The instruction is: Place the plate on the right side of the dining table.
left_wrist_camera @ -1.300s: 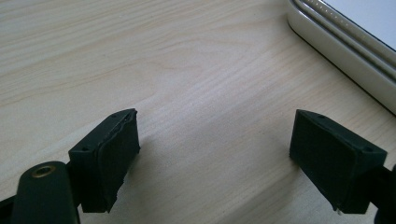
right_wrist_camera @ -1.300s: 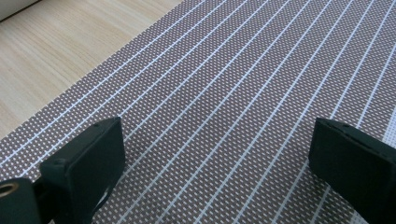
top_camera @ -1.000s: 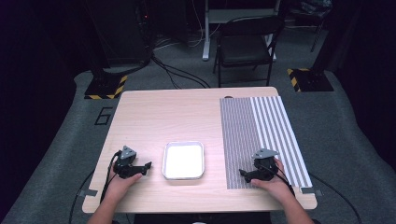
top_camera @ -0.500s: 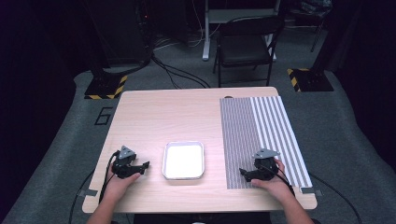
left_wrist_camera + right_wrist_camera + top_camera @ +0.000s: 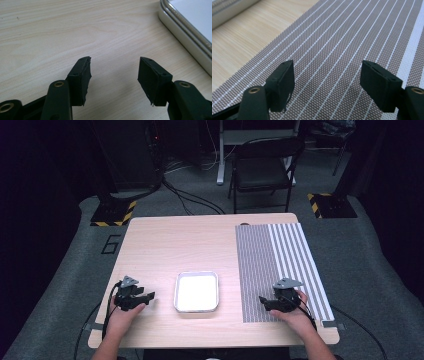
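- High view: a wooden table (image 5: 175, 245) is seen from above, and a white tray (image 5: 196, 291) is set on it near the middle of the near half. A striped mat (image 5: 277, 265) is laid over the right part of the table, reaching from the far edge almost to the near edge. The left gripper (image 5: 150, 296) is held low over bare wood just left of the tray, apart from it, with its jaws turned toward the tray. The right gripper (image 5: 261, 300) is held over the near left part of the mat, to the right of the tray, with its jaws turned toward the tray as well. Each gripper is grasped by a hand that comes in from the near edge. A black chair (image 5: 262, 167) is placed on the grey floor beyond the far edge of the table.
- Left gripper view: the left gripper (image 5: 113, 68) is shown released, its two black jaws spread wide with only wood grain between them. Nothing is gripped. The rounded rim of the tray (image 5: 183, 37) is seen at the upper right, well clear of the jaws.
- Right gripper view: the right gripper (image 5: 327, 72) is likewise released, its jaws spread apart over the mat (image 5: 352, 37), and nothing is gripped. Bare wood is seen at the left, and a pale edge of the tray (image 5: 229, 11) is caught at the upper left corner.
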Available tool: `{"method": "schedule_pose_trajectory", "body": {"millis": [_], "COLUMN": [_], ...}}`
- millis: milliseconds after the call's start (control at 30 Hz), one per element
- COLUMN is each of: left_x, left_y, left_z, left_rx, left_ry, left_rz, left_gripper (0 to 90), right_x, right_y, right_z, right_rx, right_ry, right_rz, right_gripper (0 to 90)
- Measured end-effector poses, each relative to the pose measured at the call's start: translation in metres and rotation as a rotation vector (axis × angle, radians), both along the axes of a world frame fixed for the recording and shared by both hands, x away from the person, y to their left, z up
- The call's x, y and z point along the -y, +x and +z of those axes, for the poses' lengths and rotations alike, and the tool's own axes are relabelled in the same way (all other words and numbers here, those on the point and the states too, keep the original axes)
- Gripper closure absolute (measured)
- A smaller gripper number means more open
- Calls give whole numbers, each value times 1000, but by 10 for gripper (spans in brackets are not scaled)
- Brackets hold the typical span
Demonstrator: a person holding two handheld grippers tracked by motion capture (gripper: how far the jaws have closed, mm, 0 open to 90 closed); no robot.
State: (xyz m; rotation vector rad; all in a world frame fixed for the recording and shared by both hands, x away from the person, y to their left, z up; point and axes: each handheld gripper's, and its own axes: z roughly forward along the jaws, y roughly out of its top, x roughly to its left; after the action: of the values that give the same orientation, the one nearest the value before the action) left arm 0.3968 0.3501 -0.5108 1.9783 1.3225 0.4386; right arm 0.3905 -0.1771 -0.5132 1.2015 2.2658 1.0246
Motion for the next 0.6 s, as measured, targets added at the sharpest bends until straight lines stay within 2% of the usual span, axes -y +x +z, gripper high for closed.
{"method": "schedule_pose_trajectory", "body": {"millis": [33, 133, 167, 200, 267, 300, 333, 400, 467, 500, 533, 600], "left_x": [0, 0, 0, 0, 1, 2, 4, 8, 10, 16, 16, 20], "left_y": [0, -1, -2, -2, -3, -3, -3, -3, -3, -2, -2, -1], "left_z": [0, 2, 4, 4, 8, 10, 13, 18, 21, 32, 32, 40], "left_rx": [4, -2, 2, 2, 12, 7, 6, 7, 7, -3, -3, -6], "left_ry": [-6, -23, -32, -32, -57, -65, -89, -88, -90, -115, -115, -133], "left_rz": [0, 0, 10, 10, 8, 13, 12, 14, 10, -1, -1, -17], "left_gripper": [438, 439, 446, 454, 463, 466, 467, 467, 470, 476, 477, 482], "right_x": [-2, -3, -4, -4, -6, -6, -7, -10, -12, -17, -17, -21], "right_y": [-1, -1, -2, -2, -1, 0, 0, 0, 0, 0, 0, 0], "right_z": [3, 5, 8, 8, 13, 16, 17, 19, 21, 27, 27, 34], "right_rx": [7, 16, 6, 6, -35, -66, -71, -93, -99, -97, -97, -94], "right_ry": [-4, 0, 5, 5, 34, 61, 67, 73, 68, 65, 65, 90], "right_rz": [-6, -3, -7, -7, -11, 5, 13, 33, 44, 63, 63, 67], "right_gripper": [324, 350, 389, 389, 429, 471, 485, 509, 517, 526, 526, 533]}}
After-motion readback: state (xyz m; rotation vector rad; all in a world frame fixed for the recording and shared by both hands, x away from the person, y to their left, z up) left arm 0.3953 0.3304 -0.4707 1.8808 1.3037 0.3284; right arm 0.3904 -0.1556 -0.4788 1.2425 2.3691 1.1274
